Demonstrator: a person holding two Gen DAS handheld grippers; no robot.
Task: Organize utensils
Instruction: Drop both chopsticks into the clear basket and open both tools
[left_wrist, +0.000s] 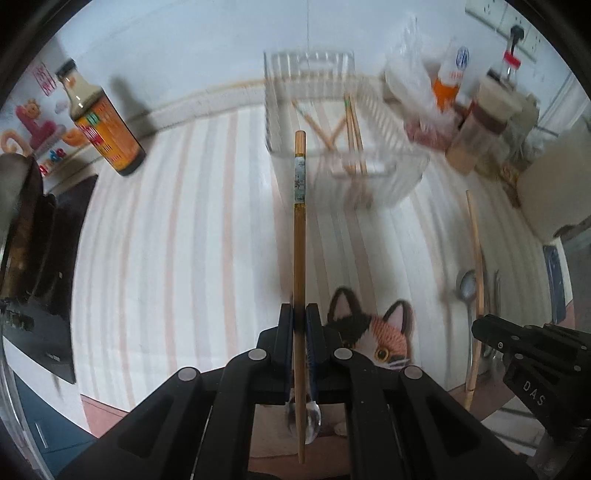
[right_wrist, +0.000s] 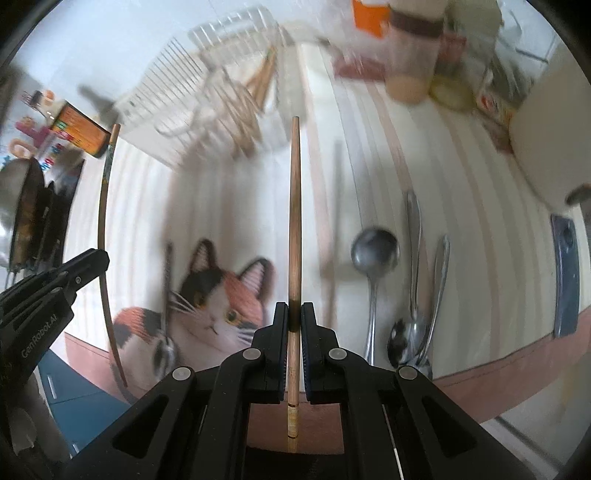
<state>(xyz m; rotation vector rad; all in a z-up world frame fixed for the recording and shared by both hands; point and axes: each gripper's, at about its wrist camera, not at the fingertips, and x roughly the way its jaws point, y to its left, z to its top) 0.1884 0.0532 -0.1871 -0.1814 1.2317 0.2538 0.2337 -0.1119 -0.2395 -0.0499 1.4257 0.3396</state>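
My left gripper (left_wrist: 299, 314) is shut on a wooden chopstick (left_wrist: 300, 229) with a patterned band, held above the striped cloth. The right gripper (right_wrist: 294, 314) is shut on a plain wooden chopstick (right_wrist: 294, 206), also lifted. Each view shows the other gripper at its edge with its stick: the right gripper (left_wrist: 480, 328) and the left gripper (right_wrist: 99, 258). A clear slatted basket (left_wrist: 384, 110) (right_wrist: 162, 74) at the back holds several chopsticks. Metal spoons (right_wrist: 375, 251) lie on the cloth to the right. One more spoon (right_wrist: 166, 332) lies on the cat mat (right_wrist: 221, 295).
A dark sauce bottle (left_wrist: 99, 122) stands at the back left, next to a dark pan (left_wrist: 26, 229) at the left edge. Jars and a bag (left_wrist: 480, 122) crowd the back right corner. A blue phone (right_wrist: 565, 273) lies near the cloth's right edge.
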